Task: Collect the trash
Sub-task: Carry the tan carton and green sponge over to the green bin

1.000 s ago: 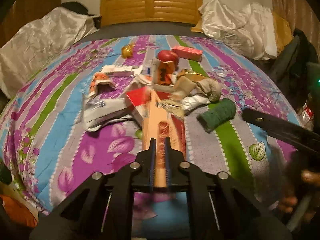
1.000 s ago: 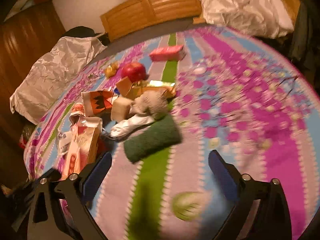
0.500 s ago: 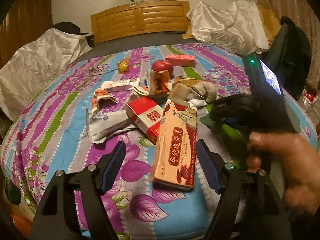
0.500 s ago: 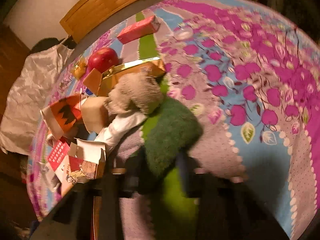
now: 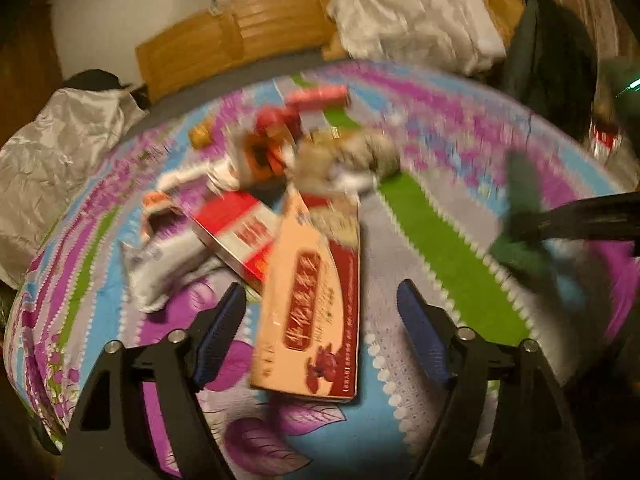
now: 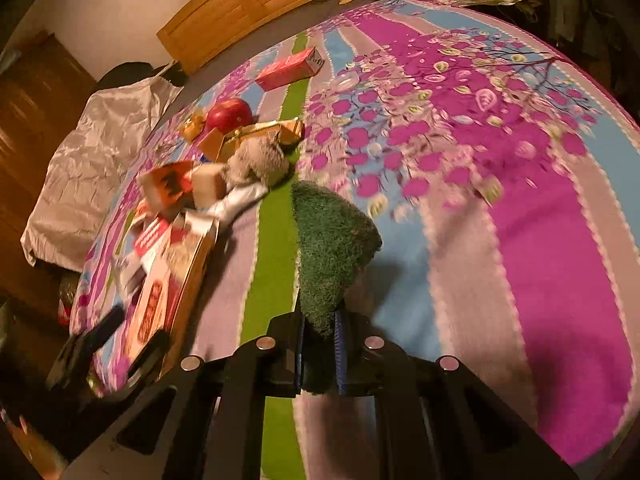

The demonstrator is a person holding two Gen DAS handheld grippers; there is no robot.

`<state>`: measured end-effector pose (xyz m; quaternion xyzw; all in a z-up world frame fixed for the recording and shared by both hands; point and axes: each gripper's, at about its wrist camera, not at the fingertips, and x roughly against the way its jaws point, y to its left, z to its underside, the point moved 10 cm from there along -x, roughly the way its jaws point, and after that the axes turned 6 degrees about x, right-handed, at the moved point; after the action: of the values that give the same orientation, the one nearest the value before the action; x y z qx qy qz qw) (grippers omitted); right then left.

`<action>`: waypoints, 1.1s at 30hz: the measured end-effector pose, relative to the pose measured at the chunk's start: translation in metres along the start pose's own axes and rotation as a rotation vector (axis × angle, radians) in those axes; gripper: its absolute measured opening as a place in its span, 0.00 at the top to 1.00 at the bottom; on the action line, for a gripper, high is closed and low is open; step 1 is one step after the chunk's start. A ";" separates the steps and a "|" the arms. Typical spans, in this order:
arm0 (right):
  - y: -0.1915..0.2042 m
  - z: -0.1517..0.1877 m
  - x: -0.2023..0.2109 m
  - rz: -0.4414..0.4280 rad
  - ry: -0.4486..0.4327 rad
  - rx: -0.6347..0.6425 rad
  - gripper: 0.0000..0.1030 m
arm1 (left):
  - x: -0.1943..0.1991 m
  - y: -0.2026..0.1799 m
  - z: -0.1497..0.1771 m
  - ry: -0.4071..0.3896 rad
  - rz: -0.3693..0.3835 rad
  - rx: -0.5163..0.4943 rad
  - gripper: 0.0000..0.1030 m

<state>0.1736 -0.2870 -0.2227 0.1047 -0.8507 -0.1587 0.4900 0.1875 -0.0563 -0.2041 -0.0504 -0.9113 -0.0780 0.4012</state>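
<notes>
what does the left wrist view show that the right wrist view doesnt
Only the left wrist view: the left gripper head-on, fingers closing either side of the long box without touching it.

Only the right wrist view: the right gripper closing, clamped on the green cloth from behind, and the red apple seen sharply.

Both: the box, the cloth, the trash pile, the pink carton and the headboard.

The right hand-held gripper (image 6: 319, 354), jaws closing, pinches a fuzzy dark green cloth (image 6: 330, 240) above the striped floral bedspread (image 6: 540, 220), with a long peach-and-maroon carton (image 6: 168, 292) lying at left.
</notes>
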 end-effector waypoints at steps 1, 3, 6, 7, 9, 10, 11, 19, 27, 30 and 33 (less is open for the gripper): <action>0.002 0.006 0.006 -0.004 -0.001 0.014 0.87 | -0.005 0.002 0.004 0.012 -0.018 0.003 0.49; 0.006 0.018 0.021 -0.005 -0.010 0.053 0.87 | -0.003 0.005 0.004 -0.007 -0.009 0.024 0.50; 0.013 0.026 0.037 -0.002 -0.028 0.111 0.87 | 0.012 0.007 0.002 -0.044 -0.026 0.025 0.50; 0.015 0.028 0.046 0.006 -0.042 0.131 0.87 | 0.018 0.008 0.000 -0.057 -0.024 0.028 0.50; 0.016 0.029 0.067 0.020 -0.078 0.152 0.87 | 0.041 0.004 -0.010 -0.108 -0.010 0.018 0.50; 0.014 0.028 0.077 0.030 -0.099 0.156 0.87 | 0.052 -0.001 -0.015 -0.134 0.001 0.002 0.50; 0.011 0.028 0.088 0.041 -0.119 0.156 0.87 | 0.066 -0.009 -0.023 -0.170 0.017 -0.024 0.50; -0.076 0.025 0.227 0.238 -0.304 0.016 0.87 | 0.120 -0.124 -0.078 -0.312 0.243 -0.177 0.50; -0.212 0.076 0.385 0.593 -0.410 -0.188 0.87 | 0.162 -0.297 -0.103 -0.297 0.577 -0.356 0.50; -0.254 0.094 0.429 0.676 -0.430 -0.262 0.87 | 0.175 -0.361 -0.097 -0.261 0.670 -0.440 0.50; -0.289 0.115 0.462 0.721 -0.420 -0.326 0.87 | 0.189 -0.416 -0.085 -0.226 0.738 -0.516 0.50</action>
<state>-0.1499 -0.6896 -0.0147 -0.3118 -0.8777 -0.1277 0.3408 0.0581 -0.4752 -0.0501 -0.4777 -0.8212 -0.1482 0.2748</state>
